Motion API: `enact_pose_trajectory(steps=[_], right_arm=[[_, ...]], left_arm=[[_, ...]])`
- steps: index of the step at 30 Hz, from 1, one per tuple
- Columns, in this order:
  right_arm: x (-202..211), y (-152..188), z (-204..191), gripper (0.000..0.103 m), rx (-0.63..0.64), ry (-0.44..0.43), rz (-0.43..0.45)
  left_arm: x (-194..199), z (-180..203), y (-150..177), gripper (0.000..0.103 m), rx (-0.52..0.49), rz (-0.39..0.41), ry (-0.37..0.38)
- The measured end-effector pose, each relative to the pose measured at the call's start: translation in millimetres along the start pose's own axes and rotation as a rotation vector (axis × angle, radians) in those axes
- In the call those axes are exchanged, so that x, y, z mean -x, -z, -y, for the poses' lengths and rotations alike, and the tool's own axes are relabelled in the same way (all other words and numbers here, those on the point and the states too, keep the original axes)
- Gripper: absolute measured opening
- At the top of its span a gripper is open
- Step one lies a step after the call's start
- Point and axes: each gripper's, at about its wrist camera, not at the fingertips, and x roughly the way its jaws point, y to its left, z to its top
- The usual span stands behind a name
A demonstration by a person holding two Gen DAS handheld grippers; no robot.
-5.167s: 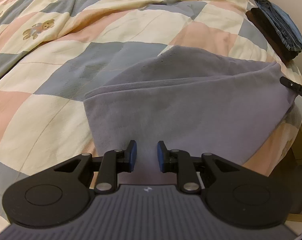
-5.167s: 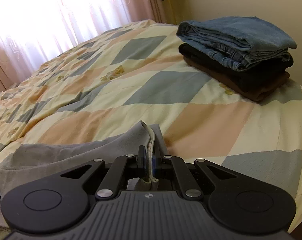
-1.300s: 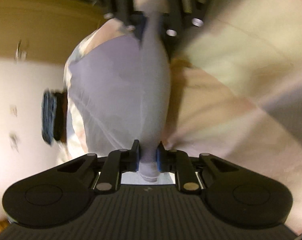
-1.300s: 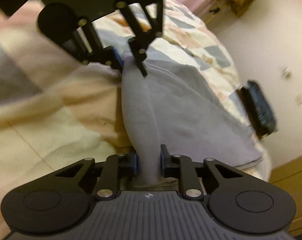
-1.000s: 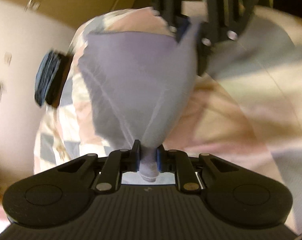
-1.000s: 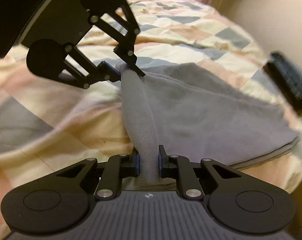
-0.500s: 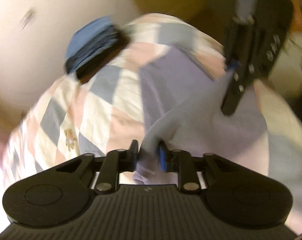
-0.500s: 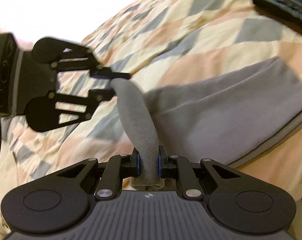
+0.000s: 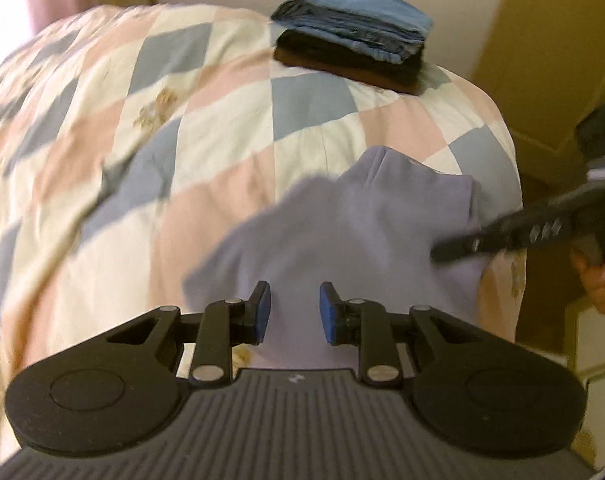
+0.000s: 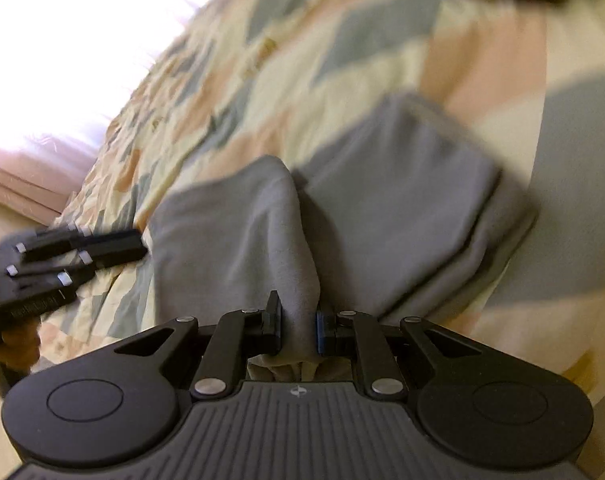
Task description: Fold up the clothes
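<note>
A grey garment (image 9: pixel 362 220) lies folded over on the checked quilt (image 9: pixel 222 92) near the bed's corner. My left gripper (image 9: pixel 290 312) is open and empty just above the garment's near edge. My right gripper (image 10: pixel 298 328) has its jaws slightly apart with a ridge of the grey garment (image 10: pixel 270 232) between them; the cloth runs up from the pads. The right gripper also shows at the right of the left wrist view (image 9: pixel 514 232), and the left gripper at the left of the right wrist view (image 10: pixel 62 256).
A stack of folded clothes (image 9: pixel 354 48), blue jeans on dark items, sits at the bed's far corner. A wooden cabinet (image 9: pixel 550 52) stands to the right of the bed. A bright curtained window (image 10: pixel 62 40) is beyond the bed.
My left gripper has opened and let go of the garment, which has dropped flat on the quilt. My right gripper's jaws have loosened around the cloth. Both grippers have swung lower over the bed.
</note>
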Motion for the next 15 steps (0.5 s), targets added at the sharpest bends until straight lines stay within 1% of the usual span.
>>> enact_pose_trajectory(steps=[2,5,8,11,15], right_arm=[[16,-8,1,0.014,0.035,0.005,0.056],[32,-21,13,0.014,0.05,0.018,0.087],[35,-30,32,0.014,0.053,0.045,0.074],[37,-38,47,0.014,0.046,0.044,0.069],[40,-47,53,0.014,0.062,0.046,0.079]], left_arm=[[-6,5,4,0.022,0.059,0.002,-0.012],[-19,12,4,0.022,0.129,0.009,-0.013],[-27,23,2,0.021,0.128,0.013,-0.023],[-31,31,0,0.021,0.113,0.02,-0.025],[-35,39,-2,0.021,0.111,0.026,-0.027]])
